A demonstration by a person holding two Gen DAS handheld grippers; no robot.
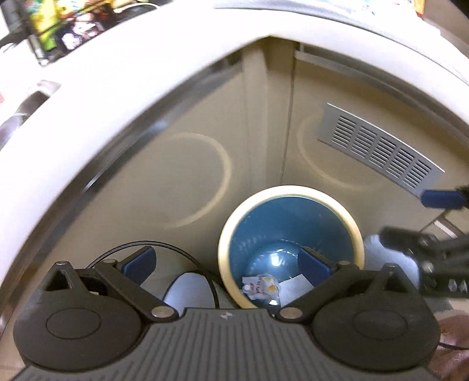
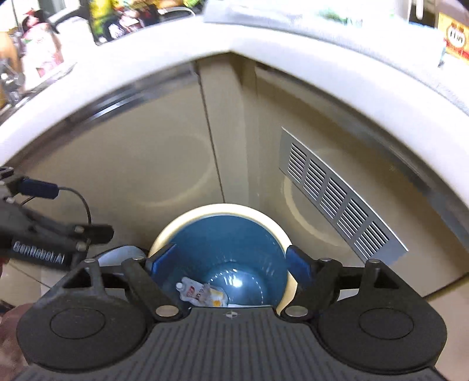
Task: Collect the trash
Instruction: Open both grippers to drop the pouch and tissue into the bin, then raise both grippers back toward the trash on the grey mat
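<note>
Both views angled steeply down into an inside corner of beige cabinet fronts [image 1: 187, 164] under a white countertop edge [image 1: 123, 96]. Motion blur over most of the background.

Waste bin [image 1: 293, 205]: round, cream rim, blue interior, standing on the floor right in the corner. Glossy blue base visible.

Trash in bin: crumpled sauce sachet [image 1: 262, 288], white with red print and a yellow patch, lying on the base at the near side. White paper scrap [image 1: 294, 285] just beside it, on the sachet's right in the left wrist view. Same sachet in the right wrist view [image 2: 202, 294], cap end pointing left.

Left gripper [image 1: 225, 263]: jaws spread fully wide, nothing between the blue pads. Right-hand pad over the bin mouth, left-hand pad outside the rim, over the floor. No contact with bin or trash.

Right gripper [image 2: 231, 263]: jaws standing wide apart, empty. Pads framing the bin opening, one at each side of the rim as seen from above; touching or clear of the rim: cannot tell.

Grey slatted vent grille [image 2: 337, 196] set in the right-hand cabinet panel. Thin black cable [image 1: 176, 249] looping over the floor left of the bin. White rounded object [image 1: 187, 290] on the floor beside the bin, identity unclear. Colourful packaging [image 2: 117, 17] on the countertop, blurred.
</note>
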